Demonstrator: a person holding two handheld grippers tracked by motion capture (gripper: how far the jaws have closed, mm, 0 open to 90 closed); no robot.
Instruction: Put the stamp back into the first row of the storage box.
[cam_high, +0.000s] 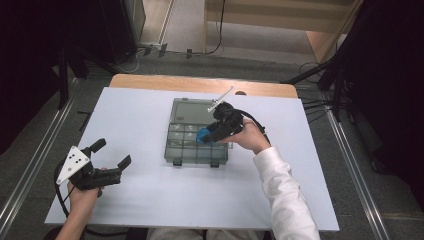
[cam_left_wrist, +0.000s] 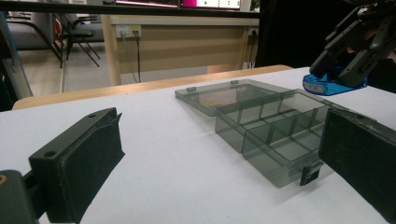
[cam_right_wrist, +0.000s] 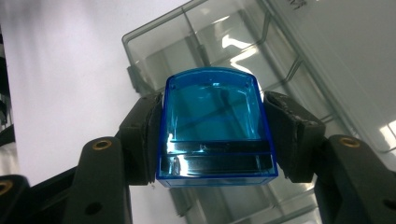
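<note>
Left gripper (cam_high: 111, 153) rests on the near left of the white table (cam_high: 150, 200), jaws spread wide with nothing between them. Right gripper (cam_high: 212, 135) hovers above the smoky compartment box (cam_high: 195, 152) at the table's middle, its jaws clamped on both sides of a blue transparent case (cam_right_wrist: 215, 126). The high view gives this case as a small blue spot; the right gripper view reveals its rounded top. Grey floor (cam_high: 350, 165) surrounds the table.

white tabletop (cam_high: 150, 195) | wooden table edge (cam_high: 200, 84) | floor cables (cam_high: 150, 50) | socket strip on wooden panel (cam_left_wrist: 127, 31) | chairs (cam_left_wrist: 79, 28)
</note>
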